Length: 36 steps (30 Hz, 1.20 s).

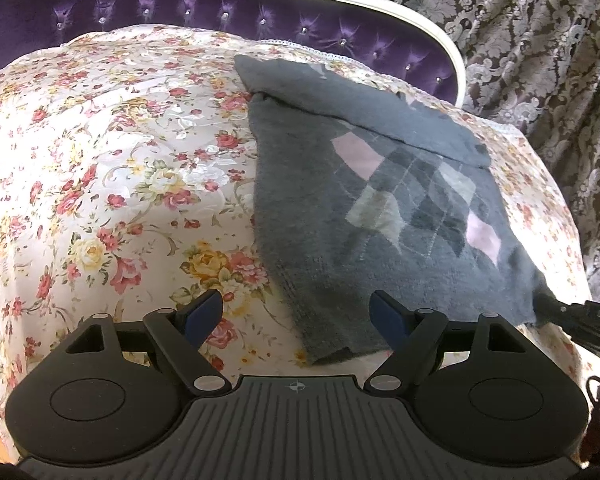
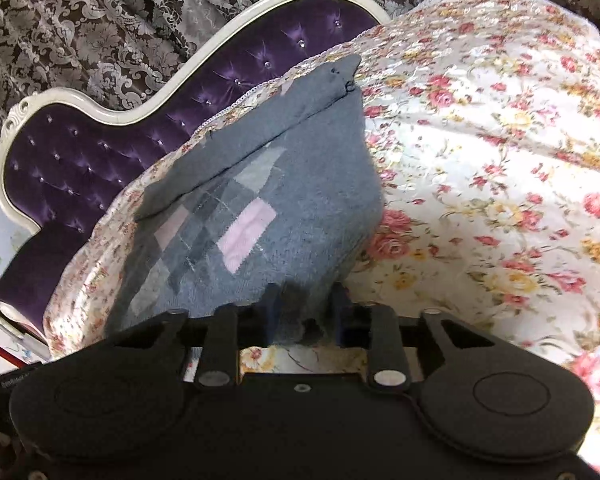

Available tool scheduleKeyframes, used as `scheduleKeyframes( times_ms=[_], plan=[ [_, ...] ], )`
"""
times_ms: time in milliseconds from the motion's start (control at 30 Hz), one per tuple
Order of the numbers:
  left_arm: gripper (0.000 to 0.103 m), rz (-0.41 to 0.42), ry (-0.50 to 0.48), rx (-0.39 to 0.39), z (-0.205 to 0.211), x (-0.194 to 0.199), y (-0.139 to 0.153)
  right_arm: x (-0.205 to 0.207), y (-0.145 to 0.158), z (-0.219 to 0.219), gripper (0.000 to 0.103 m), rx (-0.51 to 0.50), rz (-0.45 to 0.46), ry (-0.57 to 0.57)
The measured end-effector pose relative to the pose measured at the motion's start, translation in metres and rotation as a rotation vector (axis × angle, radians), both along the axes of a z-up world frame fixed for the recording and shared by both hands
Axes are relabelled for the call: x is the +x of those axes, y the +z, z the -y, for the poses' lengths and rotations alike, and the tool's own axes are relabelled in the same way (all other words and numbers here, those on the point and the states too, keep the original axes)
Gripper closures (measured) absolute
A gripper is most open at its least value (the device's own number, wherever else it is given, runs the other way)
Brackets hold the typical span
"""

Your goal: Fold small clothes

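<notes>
A small grey knit sweater with a pink and grey argyle pattern lies on the floral bedspread, its far sleeve folded across the top. My left gripper is open, its blue fingertips straddling the sweater's near left hem corner just above the cloth. In the right wrist view the sweater lies straight ahead. My right gripper has its jaws narrowly apart around the sweater's near edge, which looks lifted between them; whether they pinch it I cannot tell. The right gripper also shows in the left wrist view at the sweater's right corner.
A purple tufted headboard with a white frame stands behind the bed. Patterned brown and silver curtains hang beyond it. The floral bedspread stretches wide to the left of the sweater.
</notes>
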<state>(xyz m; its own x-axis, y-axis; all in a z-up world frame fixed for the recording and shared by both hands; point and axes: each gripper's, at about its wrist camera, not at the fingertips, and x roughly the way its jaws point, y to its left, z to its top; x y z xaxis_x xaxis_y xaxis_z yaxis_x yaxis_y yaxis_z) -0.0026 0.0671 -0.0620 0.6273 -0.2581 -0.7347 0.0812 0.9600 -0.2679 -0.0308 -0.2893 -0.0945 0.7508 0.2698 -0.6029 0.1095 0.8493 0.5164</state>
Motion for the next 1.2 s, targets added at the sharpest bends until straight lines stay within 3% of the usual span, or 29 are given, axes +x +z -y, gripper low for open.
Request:
scheduleKeyframes(
  times_ms=[100, 200, 267, 500, 533, 600, 767, 967, 1033, 1067, 1200],
  plan=[
    [0.023, -0.005, -0.011, 0.008, 0.003, 0.002, 0.001, 0.006, -0.002, -0.003, 0.092, 0.006, -0.002, -0.008],
    [0.023, -0.007, -0.015, 0.007, 0.003, 0.003, 0.000, -0.004, 0.011, -0.006, 0.092, -0.039, 0.033, -0.016],
    [0.023, -0.023, -0.021, -0.004, 0.005, 0.004, -0.004, -0.010, 0.012, 0.001, 0.092, -0.086, -0.007, -0.033],
    [0.026, -0.035, -0.048, -0.040, 0.011, 0.009, -0.008, -0.019, 0.006, 0.010, 0.092, -0.049, -0.026, -0.051],
    [0.028, -0.030, -0.051, -0.043, 0.012, 0.009, -0.008, -0.018, 0.007, 0.008, 0.092, -0.043, -0.022, -0.048],
    [0.045, -0.023, -0.065, -0.044, 0.014, 0.011, -0.006, -0.015, 0.006, 0.006, 0.092, -0.038, -0.020, -0.038],
    [0.055, -0.034, -0.073, -0.089, 0.013, 0.015, -0.007, -0.014, 0.004, 0.006, 0.091, -0.025, -0.020, -0.032],
    [0.062, -0.037, -0.082, -0.125, 0.014, 0.020, -0.009, -0.011, 0.002, 0.007, 0.084, 0.000, -0.017, -0.017],
    [0.076, -0.037, -0.084, -0.125, 0.015, 0.022, -0.010, -0.009, 0.002, 0.007, 0.084, 0.008, -0.016, -0.019],
    [0.088, -0.043, -0.086, -0.129, 0.015, 0.022, -0.011, -0.009, 0.001, 0.007, 0.084, 0.011, -0.015, -0.021],
    [0.094, -0.039, -0.078, -0.152, 0.012, 0.020, -0.009, -0.007, 0.000, 0.008, 0.084, 0.020, -0.016, -0.024]
  ],
)
